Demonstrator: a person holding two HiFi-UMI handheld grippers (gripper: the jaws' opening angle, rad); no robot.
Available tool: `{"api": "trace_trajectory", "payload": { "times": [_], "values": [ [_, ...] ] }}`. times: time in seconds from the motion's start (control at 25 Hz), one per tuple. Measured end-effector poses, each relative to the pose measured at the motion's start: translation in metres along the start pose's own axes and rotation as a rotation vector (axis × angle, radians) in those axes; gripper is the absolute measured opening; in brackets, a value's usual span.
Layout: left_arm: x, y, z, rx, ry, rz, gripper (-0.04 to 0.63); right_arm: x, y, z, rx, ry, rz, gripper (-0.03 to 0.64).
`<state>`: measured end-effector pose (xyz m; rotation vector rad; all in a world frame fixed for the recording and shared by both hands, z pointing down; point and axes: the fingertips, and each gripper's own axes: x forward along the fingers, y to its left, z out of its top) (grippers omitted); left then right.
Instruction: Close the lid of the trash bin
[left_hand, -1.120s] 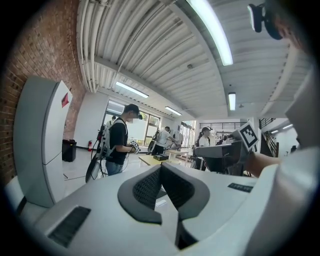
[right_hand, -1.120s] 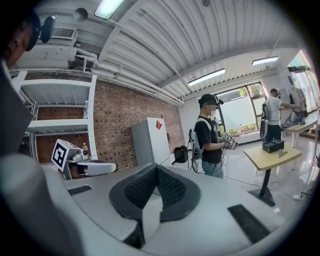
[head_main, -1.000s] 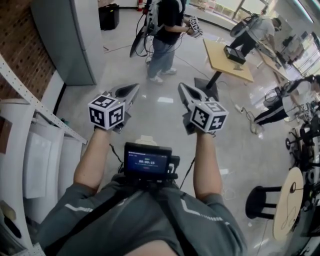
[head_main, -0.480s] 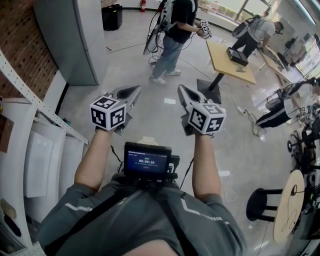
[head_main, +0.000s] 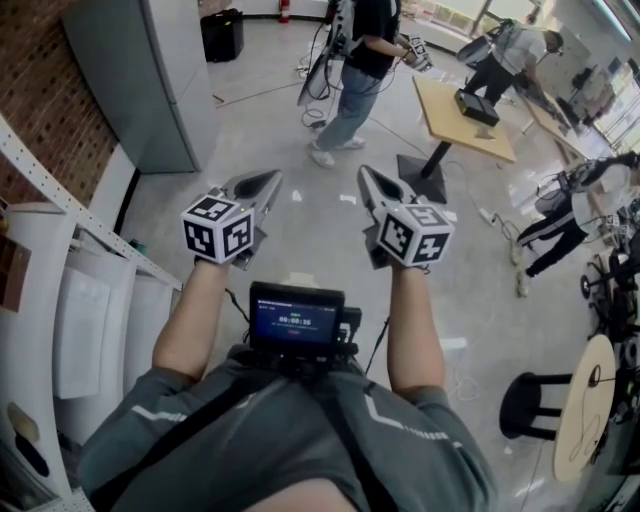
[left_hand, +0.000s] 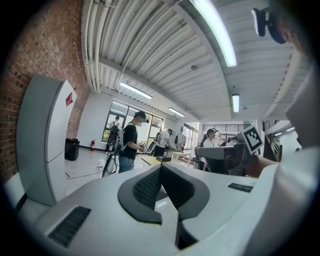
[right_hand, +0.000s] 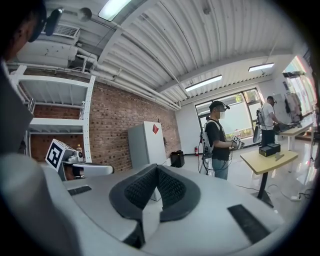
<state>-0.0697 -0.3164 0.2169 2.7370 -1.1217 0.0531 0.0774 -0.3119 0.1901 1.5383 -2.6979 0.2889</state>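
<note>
A black bin (head_main: 222, 33) stands on the floor far off at the top left of the head view, beside a grey cabinet. It also shows small in the left gripper view (left_hand: 72, 149) and the right gripper view (right_hand: 177, 158); its lid is too small to make out. My left gripper (head_main: 272, 178) and right gripper (head_main: 365, 172) are held side by side at waist height, pointing forward over bare floor, far from the bin. On both the left gripper (left_hand: 160, 169) and the right gripper (right_hand: 156, 168) the jaws are shut with nothing between them.
A tall grey cabinet (head_main: 150, 70) and white shelving (head_main: 60, 300) line the brick wall on the left. A person (head_main: 365, 60) with grippers stands ahead near a wooden table (head_main: 465, 120). Cables lie on the floor. A black stool (head_main: 530, 400) and a round table (head_main: 585, 405) stand at the right.
The two grippers have barely moved. The view has tilted slightly, and the standing person ahead has shifted a little to the right.
</note>
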Motion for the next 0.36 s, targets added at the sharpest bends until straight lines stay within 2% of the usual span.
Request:
{"api": "trace_trajectory", "payload": {
  "times": [0.36],
  "values": [
    [0.0, -0.007, 0.012, -0.001, -0.043, -0.014, -0.005, -0.001, 0.007, 0.003, -0.033, -0.001, 0.018, 0.008]
  ]
}}
